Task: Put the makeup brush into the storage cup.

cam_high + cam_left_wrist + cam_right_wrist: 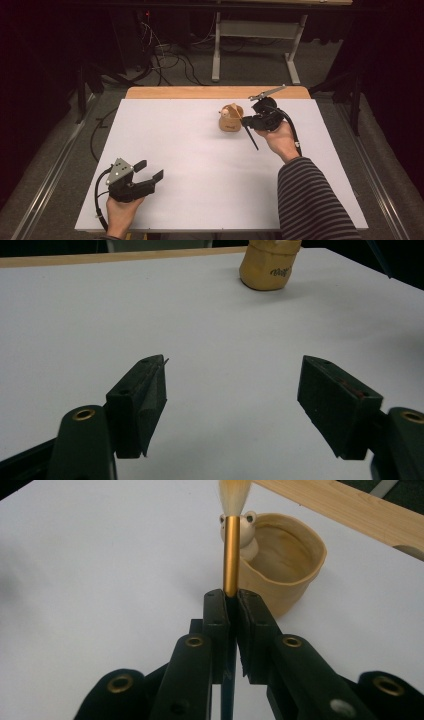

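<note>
A tan cup [231, 119] with a small frog figure [246, 532] on its rim stands at the back right of the white table [200, 165]. My right gripper [248, 120] is shut on a brush [231, 555] with a gold ferrule and pale bristles, and the bristle end points toward the cup's rim. The brush's dark handle [251, 138] trails back toward the person. Near the front left corner my left gripper [149, 170] stands open with nothing between its jaws. The left gripper view has the cup [269, 265] far ahead.
A wooden strip [215, 92] runs along the table's far edge. Beyond it on the floor are cables and a metal frame [257, 45]. A striped sleeve [310, 200] comes in at the bottom right.
</note>
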